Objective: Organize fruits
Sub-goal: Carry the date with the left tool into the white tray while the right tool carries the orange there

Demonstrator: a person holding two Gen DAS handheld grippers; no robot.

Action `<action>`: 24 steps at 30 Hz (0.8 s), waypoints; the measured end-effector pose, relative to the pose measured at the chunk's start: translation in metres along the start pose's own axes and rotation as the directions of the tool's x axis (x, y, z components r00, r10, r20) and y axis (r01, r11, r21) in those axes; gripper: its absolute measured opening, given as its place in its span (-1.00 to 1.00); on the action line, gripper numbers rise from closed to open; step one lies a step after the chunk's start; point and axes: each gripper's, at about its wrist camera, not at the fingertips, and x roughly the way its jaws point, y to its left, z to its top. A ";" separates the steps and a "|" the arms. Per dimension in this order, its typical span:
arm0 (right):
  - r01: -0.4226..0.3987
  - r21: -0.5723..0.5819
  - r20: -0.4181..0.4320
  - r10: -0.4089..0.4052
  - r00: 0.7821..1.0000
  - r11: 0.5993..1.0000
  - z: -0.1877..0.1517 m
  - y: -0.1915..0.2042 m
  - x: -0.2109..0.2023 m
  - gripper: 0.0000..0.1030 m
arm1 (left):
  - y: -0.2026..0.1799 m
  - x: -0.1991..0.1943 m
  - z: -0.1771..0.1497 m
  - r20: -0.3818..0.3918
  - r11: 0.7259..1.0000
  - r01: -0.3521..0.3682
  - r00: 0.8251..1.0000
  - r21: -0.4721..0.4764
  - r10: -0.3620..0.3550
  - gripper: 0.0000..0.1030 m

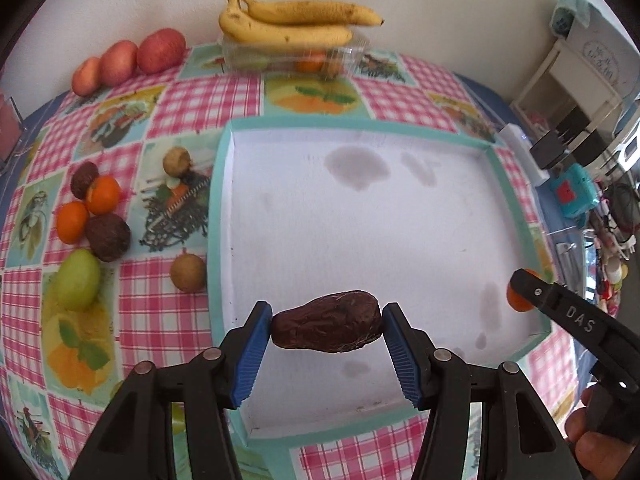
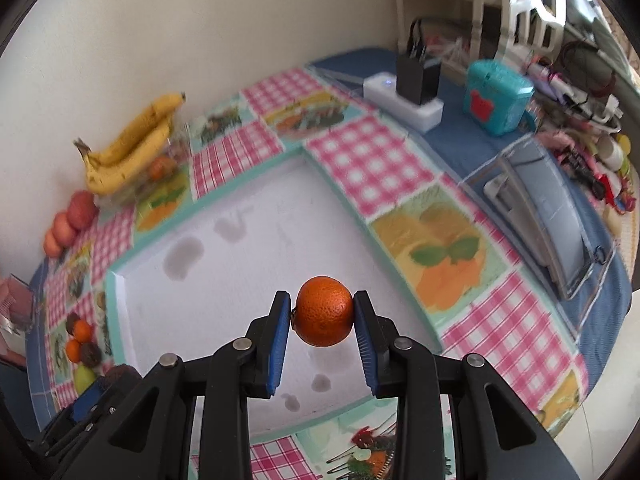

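My left gripper (image 1: 326, 306) is shut on a dark brown, wrinkled, oblong fruit (image 1: 328, 328), held crosswise just above the near part of a white tray with a teal rim (image 1: 360, 220). In the right wrist view my right gripper (image 2: 321, 294) is shut on a small orange (image 2: 324, 316) above the same tray (image 2: 240, 272). From the left wrist view that orange (image 1: 518, 304) peeks out behind a right gripper finger (image 1: 536, 292) at the tray's right edge. The tray holds no fruit, only grey stains.
Left of the tray lie two tangerines (image 1: 102, 194), dark fruits (image 1: 108, 236), a green apple (image 1: 78, 280) and brown kiwis (image 1: 188, 272). Bananas (image 1: 296, 20) rest on a clear box (image 1: 296, 58) by the wall, next to red apples (image 1: 132, 60). Clutter and a teal box (image 1: 572, 196) stand to the right.
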 end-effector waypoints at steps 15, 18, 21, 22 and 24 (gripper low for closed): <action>0.078 0.030 -0.062 -0.076 0.995 0.997 -0.011 -0.005 0.031 -0.35 | 0.000 0.018 -0.002 -0.057 1.000 -0.004 0.998 0.004 0.004 0.17; 0.085 0.024 -0.063 -0.084 0.995 0.996 -0.012 -0.004 0.031 -0.35 | 0.000 0.020 -0.001 -0.064 1.000 -0.005 0.998 0.007 0.006 0.16; 0.085 0.022 -0.065 -0.083 0.994 0.996 -0.012 -0.004 0.030 -0.35 | -0.002 0.018 0.000 -0.063 1.000 -0.003 0.998 0.008 0.003 0.17; 0.084 0.022 -0.065 -0.082 0.994 0.996 -0.011 -0.004 0.031 -0.35 | -0.002 0.017 0.000 -0.059 1.000 -0.006 0.998 0.009 0.006 0.17; 0.084 0.020 -0.064 -0.082 0.995 0.996 -0.010 -0.003 0.032 -0.35 | -0.002 0.016 0.000 -0.057 1.000 -0.009 0.998 0.014 0.010 0.17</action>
